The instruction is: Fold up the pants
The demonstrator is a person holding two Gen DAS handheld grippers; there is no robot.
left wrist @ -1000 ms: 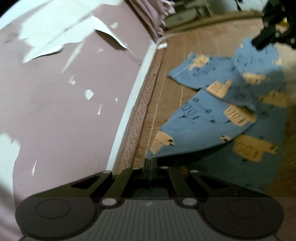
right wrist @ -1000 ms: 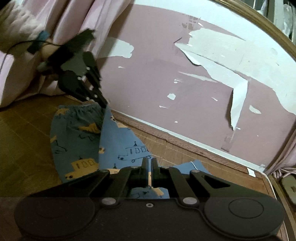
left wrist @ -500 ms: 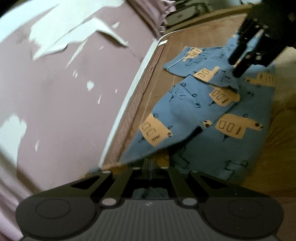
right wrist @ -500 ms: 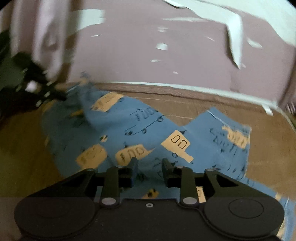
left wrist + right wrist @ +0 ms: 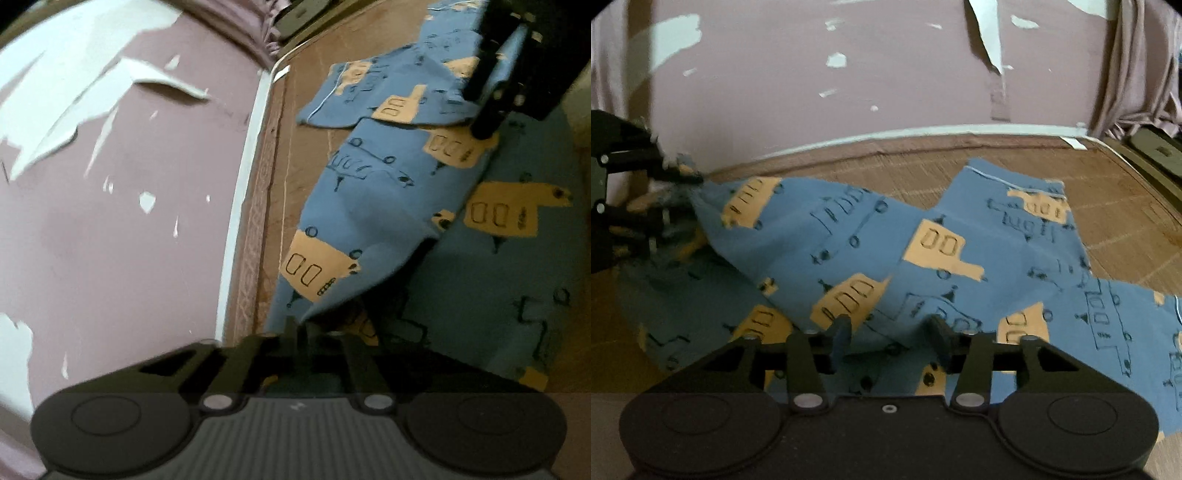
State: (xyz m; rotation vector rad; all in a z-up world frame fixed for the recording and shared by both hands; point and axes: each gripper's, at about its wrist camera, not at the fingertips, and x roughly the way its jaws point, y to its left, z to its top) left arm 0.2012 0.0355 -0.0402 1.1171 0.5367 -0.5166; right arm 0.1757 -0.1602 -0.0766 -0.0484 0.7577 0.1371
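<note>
Left wrist view: the blue cotton pants with tan bus prints (image 5: 388, 206) lay on the brown woven mat (image 5: 306, 155), near the white baseboard (image 5: 240, 192) of the peeling mauve wall (image 5: 129, 221). My left gripper (image 5: 297, 325) had its jaws pinched together on an edge of the cloth at the end of the pants nearest that camera, with a flap lifted off the layer beneath.

Right wrist view showed my right gripper (image 5: 888, 339) with jaws spread and nothing between them, hovering just above the pants' middle. One leg hem (image 5: 1012, 184) pointed toward the baseboard.

My read: I was mid-fold, one side held, the other let go. Fold not finished; the lifted flap sat crooked over the lower layer. Next move called for the right gripper to take a fresh hold on a free edge, then both to carry the flap across and lay it flat with edges lined up.

Room: the baseboard was close on the wall side, so little slack there. The mat was bare beyond the leg hem and on the side of the pants away from the wall. Pink curtain (image 5: 1126, 66) hung at the mat's far corner, well apart from the pants.
</note>
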